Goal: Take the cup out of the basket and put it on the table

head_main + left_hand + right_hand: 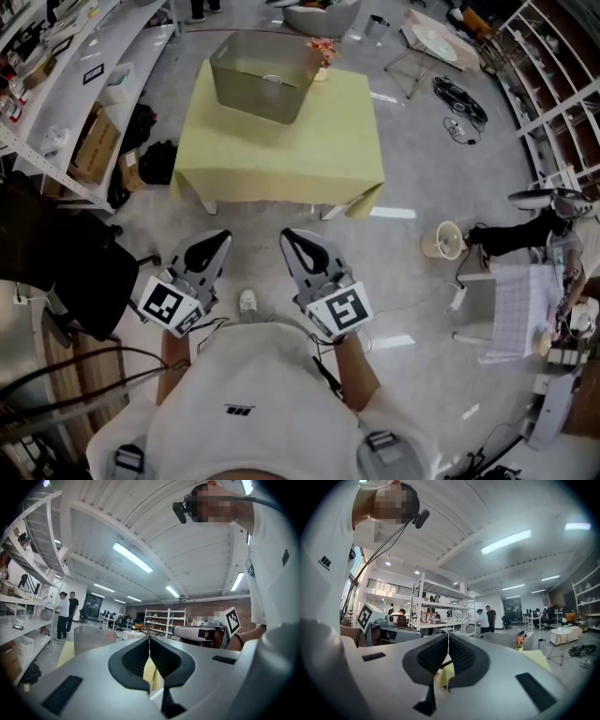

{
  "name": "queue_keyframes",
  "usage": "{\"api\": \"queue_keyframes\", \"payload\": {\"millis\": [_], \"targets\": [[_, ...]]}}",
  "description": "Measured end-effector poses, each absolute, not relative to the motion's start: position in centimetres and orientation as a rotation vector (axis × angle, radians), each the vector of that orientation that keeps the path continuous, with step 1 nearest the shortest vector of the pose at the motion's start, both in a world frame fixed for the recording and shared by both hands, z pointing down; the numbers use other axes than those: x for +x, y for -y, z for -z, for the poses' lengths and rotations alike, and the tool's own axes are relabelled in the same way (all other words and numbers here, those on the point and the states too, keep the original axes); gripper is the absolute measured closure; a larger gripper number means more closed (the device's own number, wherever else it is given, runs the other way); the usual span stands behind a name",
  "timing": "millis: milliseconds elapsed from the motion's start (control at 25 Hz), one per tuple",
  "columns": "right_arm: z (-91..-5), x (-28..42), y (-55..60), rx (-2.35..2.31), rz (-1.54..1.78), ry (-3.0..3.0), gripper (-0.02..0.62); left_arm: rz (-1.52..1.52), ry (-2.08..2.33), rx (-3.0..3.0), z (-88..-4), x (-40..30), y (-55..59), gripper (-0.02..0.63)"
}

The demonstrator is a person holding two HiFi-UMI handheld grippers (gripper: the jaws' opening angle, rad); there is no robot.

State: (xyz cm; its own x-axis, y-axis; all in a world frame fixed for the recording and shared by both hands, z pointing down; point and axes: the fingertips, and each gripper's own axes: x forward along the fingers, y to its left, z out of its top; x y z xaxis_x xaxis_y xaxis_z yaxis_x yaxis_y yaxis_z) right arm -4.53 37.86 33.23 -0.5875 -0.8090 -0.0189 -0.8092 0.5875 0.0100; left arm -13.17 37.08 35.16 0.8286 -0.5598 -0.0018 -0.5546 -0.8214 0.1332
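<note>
A grey basket (262,75) stands at the far left of the table with the yellow cloth (281,150). A small pale rim inside it looks like the cup (272,81). My left gripper (221,236) and right gripper (289,234) hover side by side over the floor, short of the table's near edge. Both are shut with nothing between their jaws. In the left gripper view the jaws of the left gripper (149,641) meet, with the basket (91,639) ahead to the left. In the right gripper view the right gripper (448,639) is shut too, the basket (508,640) ahead to the right.
A small pot of flowers (322,52) stands beside the basket at the table's far edge. White shelving (66,84) lines the left side, with a dark chair (66,267) near my left arm. A pale fan-like thing (441,242), cables and a seated person (525,234) are on the right.
</note>
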Motion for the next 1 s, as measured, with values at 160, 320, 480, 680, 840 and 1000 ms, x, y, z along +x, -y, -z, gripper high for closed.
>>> {"api": "queue_keyframes", "payload": {"millis": [160, 320, 480, 680, 840, 1000], "targets": [[-33.3, -5.3, -36.2, -1.438, -0.041, -2.797, 0.584, 0.058, 0.852, 2.885, -35.4, -13.4, -35.1, 0.593], [-33.5, -5.5, -34.3, -1.451, -0.048, -2.812, 0.584, 0.057, 0.838, 2.887, -35.3, -13.2, -33.0, 0.593], [-33.8, -4.7, -31.9, -1.457, -0.05, -2.81, 0.584, 0.049, 0.831, 2.884, -35.6, -12.3, -30.7, 0.593], [-34.2, -3.3, -28.7, -1.439, -0.06, -2.812, 0.584, 0.05, 0.858, 2.873, -35.9, -11.2, -27.7, 0.594], [-33.8, -2.2, -25.9, -1.411, -0.077, -2.817, 0.584, 0.052, 0.875, 2.868, -35.8, -10.0, -25.2, 0.592], [-33.9, -0.8, -23.3, -1.383, -0.069, -2.825, 0.584, 0.062, 0.898, 2.855, -35.6, -8.7, -22.6, 0.592]]}}
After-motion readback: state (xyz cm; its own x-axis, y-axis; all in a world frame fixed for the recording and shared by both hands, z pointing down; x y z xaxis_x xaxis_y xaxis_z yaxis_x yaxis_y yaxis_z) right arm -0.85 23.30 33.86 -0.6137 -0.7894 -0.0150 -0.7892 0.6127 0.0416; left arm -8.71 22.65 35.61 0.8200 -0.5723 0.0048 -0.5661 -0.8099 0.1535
